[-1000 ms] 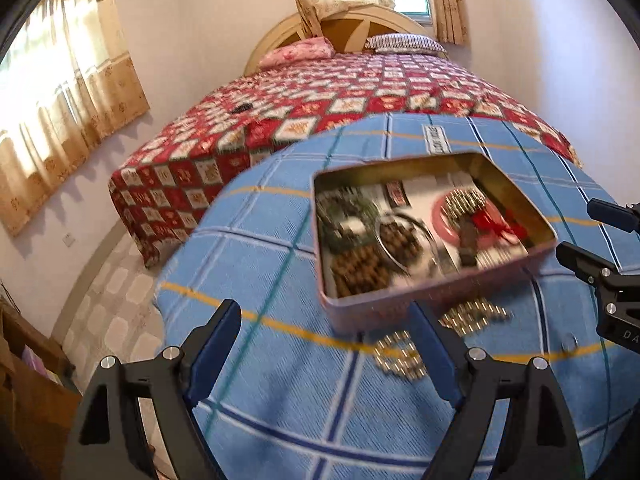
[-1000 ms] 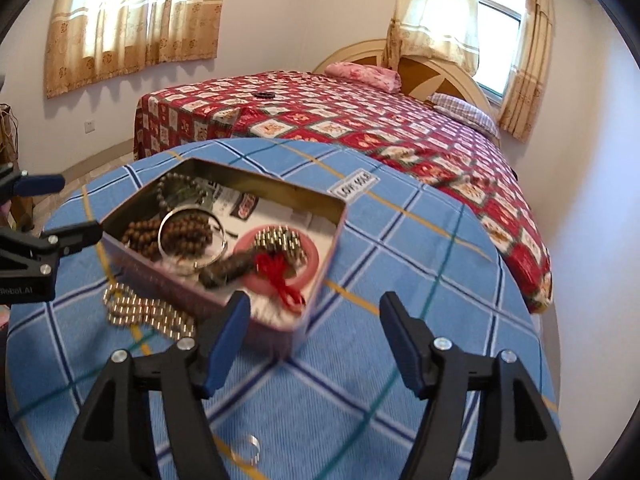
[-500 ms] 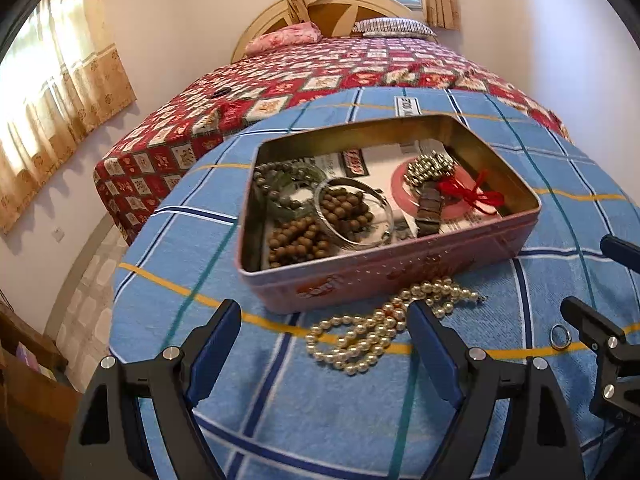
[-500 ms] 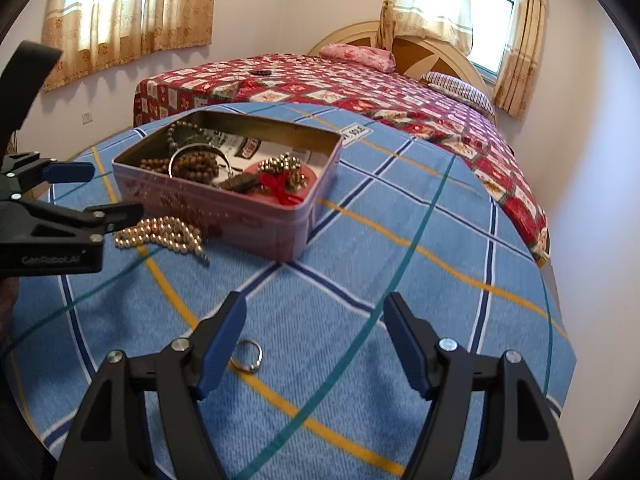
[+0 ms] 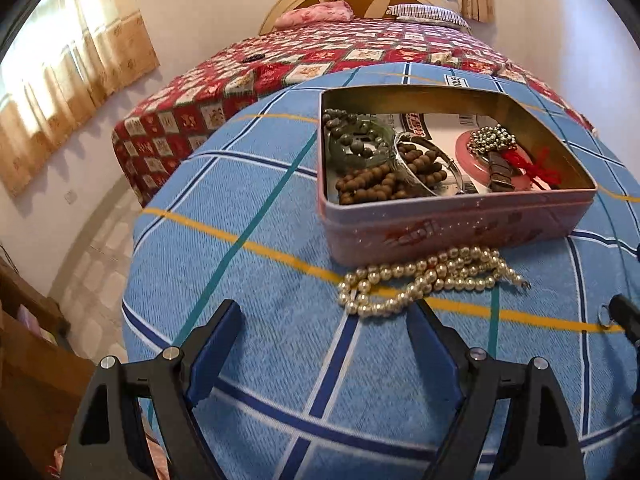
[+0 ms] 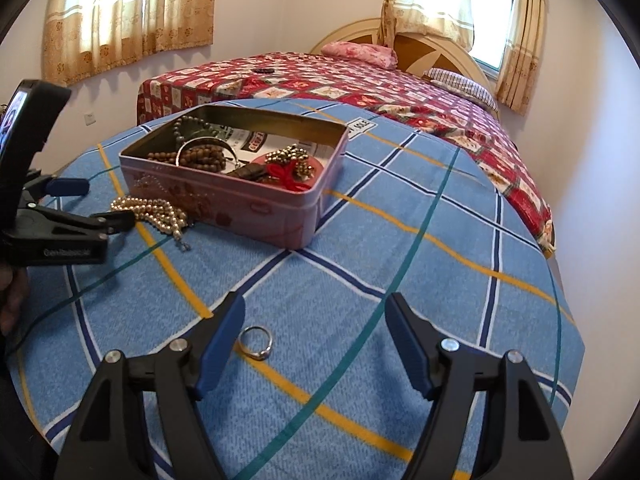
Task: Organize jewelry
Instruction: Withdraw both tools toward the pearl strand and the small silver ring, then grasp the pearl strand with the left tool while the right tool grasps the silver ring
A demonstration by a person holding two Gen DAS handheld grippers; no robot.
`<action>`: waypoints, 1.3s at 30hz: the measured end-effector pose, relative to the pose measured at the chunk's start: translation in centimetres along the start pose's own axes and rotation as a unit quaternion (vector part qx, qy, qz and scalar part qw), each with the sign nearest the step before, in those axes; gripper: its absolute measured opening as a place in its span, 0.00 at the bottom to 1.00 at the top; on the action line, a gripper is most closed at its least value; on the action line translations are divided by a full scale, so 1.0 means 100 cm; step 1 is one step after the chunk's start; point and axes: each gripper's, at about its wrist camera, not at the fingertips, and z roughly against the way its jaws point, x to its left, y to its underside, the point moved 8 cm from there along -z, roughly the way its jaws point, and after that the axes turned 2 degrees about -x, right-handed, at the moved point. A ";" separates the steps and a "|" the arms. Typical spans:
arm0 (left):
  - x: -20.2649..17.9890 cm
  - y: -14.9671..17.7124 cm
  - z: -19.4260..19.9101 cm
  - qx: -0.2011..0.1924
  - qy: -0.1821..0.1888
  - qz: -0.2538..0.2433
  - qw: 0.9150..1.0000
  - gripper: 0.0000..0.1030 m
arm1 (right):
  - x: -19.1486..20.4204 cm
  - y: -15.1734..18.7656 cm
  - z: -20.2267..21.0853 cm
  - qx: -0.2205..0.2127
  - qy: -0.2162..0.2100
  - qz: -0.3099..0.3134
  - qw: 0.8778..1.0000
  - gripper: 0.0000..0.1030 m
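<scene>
Pearl necklace (image 5: 428, 280) at 1 o'clock off left hand-held gripper (image 5: 326, 344), long axis crosswise, against pink tin (image 5: 448, 228). Ring (image 6: 256, 342) beside right hand-held gripper (image 6: 316, 340) left finger. Both spread apart, empty.

Your left black two-finger gripper with blue pads (image 5: 324, 348) and your right black two-finger gripper with blue pads (image 6: 316, 344) both hang low with jaws spread wide, nothing between them, left one level.
</scene>
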 end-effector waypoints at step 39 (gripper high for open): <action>-0.047 -0.017 -0.005 0.000 0.081 -0.022 0.996 0.46 | 0.004 0.001 -0.005 0.011 -0.037 -0.011 0.999 0.20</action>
